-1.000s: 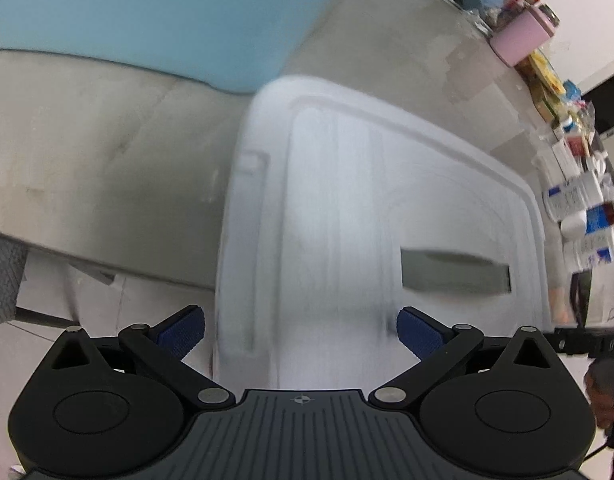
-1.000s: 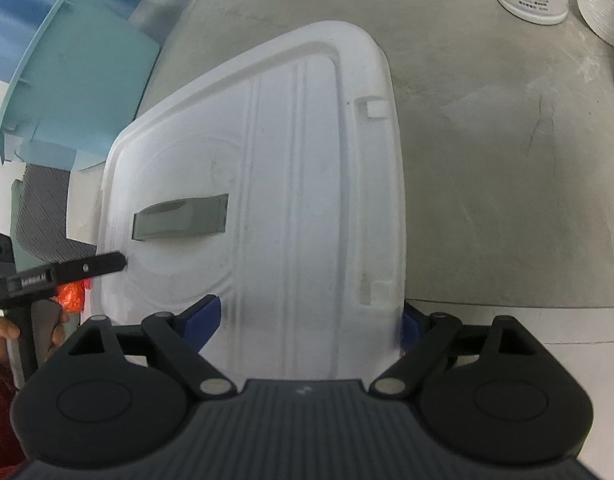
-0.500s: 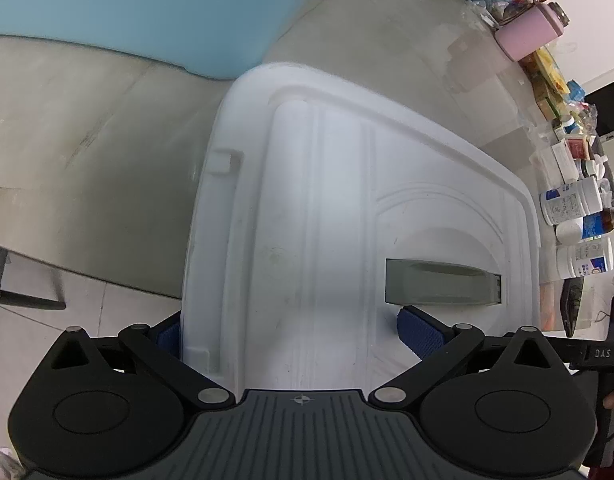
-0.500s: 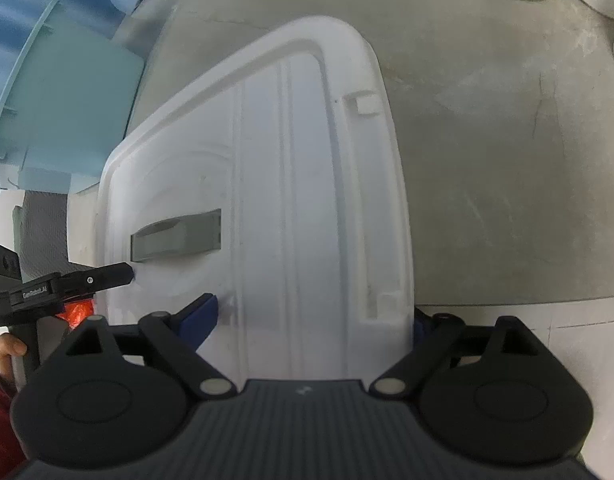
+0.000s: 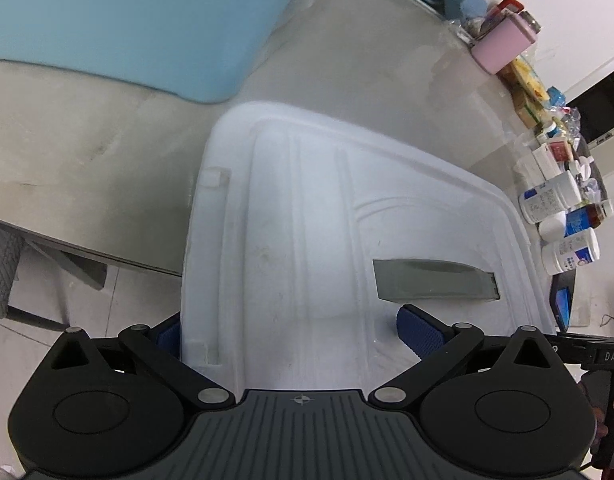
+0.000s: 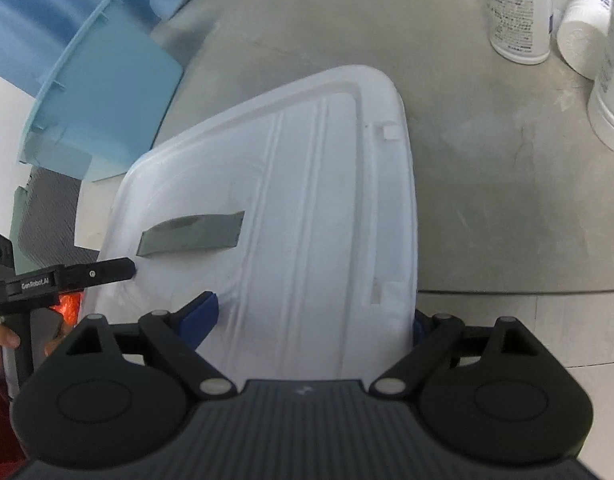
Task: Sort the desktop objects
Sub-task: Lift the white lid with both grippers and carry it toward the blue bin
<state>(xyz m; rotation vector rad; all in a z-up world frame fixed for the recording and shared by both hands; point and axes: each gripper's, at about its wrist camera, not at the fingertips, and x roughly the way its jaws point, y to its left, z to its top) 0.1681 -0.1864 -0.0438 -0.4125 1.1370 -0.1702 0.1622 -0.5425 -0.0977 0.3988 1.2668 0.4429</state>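
Left gripper (image 5: 295,334): jaws spread wide, 1 blue pad under the lid's left edge, the other pad on top near the slot. Whether the lid is actually pinched cannot be told.

Right gripper (image 6: 307,318): same picture mirrored, 1 pad on top of the lid, the other tucked past the lid's right edge. Clamp contact not confirmed either.

Lid (image 5: 347,240), white, translucent, is straddled at its near end by both grippers, 1 per side. It extends straight ahead of both, long axis along the fingers, far end over the table (image 6: 487,200). The near end overhangs the table edge, toward the floor. The grey slot (image 6: 191,234) sits between the 2 grippers.

Neither arm is clearly nearer; both are at the near short edge.

Judgement: the coming move turns on both grippers moving in parallel along that long axis. Uneven travel would skew the lid.

Blue bin (image 6: 103,100) lies beyond the lid's far left corner, apart from it. Bottles (image 6: 515,12) stand well to the far right.
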